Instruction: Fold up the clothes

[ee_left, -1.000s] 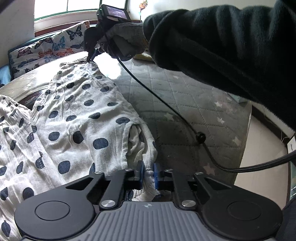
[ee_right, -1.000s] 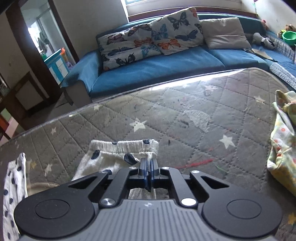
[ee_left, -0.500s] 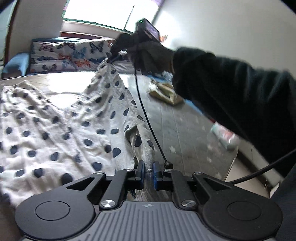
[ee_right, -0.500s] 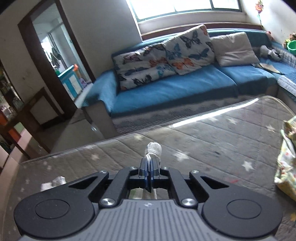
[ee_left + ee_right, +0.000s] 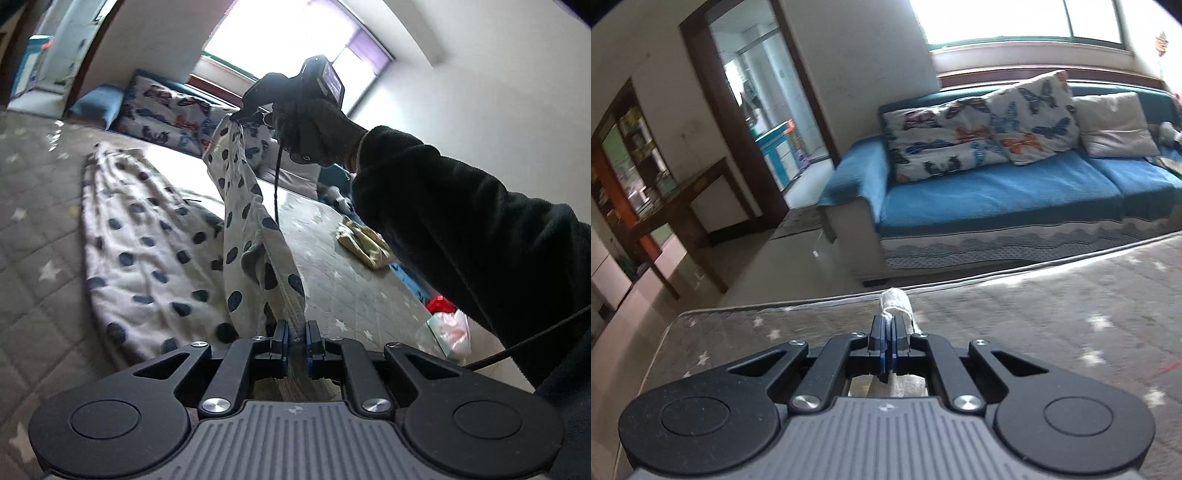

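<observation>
- The left gripper, at the bottom centre of the left view, is closed down on a hem of the garment, with a narrow gap filled by cloth.
- The right gripper, seen upper centre in the left view, is pinched tight on another edge of the same garment and holds it raised above the mattress.
- In the right view the right gripper shows its blue pads pressed together, with a small white tuft of cloth sticking out past the tips.
- The garment is white with dark dots. One strip runs taut between the two grippers, while the rest lies spread on the mattress at centre left of the left view.
- It looks light, thin and limp, so it will likely sag and twist wherever it is unsupported; it seems neither fragile nor slippery.
- Hems and corners are the best hold, since the doubled fabric gives the pads more to bite on.
- A second, yellowish cloth lies on the mattress at centre right, well apart from the garment.
</observation>
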Demonstrator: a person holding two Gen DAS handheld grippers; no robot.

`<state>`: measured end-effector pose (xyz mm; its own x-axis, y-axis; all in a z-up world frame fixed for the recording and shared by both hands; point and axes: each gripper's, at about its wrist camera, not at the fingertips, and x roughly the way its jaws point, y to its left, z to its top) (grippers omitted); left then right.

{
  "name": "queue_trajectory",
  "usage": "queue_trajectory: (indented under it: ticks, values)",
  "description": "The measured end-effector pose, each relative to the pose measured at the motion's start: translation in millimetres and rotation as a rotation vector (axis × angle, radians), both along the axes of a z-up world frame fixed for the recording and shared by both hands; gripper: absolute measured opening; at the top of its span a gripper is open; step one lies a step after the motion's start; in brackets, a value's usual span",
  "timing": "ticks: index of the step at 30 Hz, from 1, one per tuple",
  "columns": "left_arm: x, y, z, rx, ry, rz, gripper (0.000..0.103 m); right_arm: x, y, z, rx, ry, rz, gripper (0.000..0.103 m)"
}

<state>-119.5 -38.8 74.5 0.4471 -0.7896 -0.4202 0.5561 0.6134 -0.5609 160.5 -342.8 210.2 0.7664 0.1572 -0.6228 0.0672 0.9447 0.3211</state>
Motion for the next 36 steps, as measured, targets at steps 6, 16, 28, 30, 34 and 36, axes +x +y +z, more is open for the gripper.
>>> queue_trajectory:
  ticks: [6,16,28,30,34,36]
  values:
    - [-2,32,-16,-0.057,0.063,0.055,0.010,23,75,-14,-0.028,0.005,0.081,0.003]
    - [-9,57,-38,-0.081,0.141,0.117,0.010,39,176,-61,-0.050,0.064,0.227,0.003]
    - [-10,64,-47,-0.075,0.180,0.119,0.010,30,149,-24,-0.084,0.034,0.292,0.013]
    - [-12,65,-47,-0.069,0.180,0.120,0.011,28,141,-15,-0.093,0.027,0.300,0.014]
    - [-11,69,-48,-0.055,0.177,0.127,0.011,26,123,-9,-0.114,0.052,0.300,0.014]
    - [-10,68,-49,-0.050,0.179,0.128,0.011,26,115,-18,-0.129,0.086,0.296,0.014]
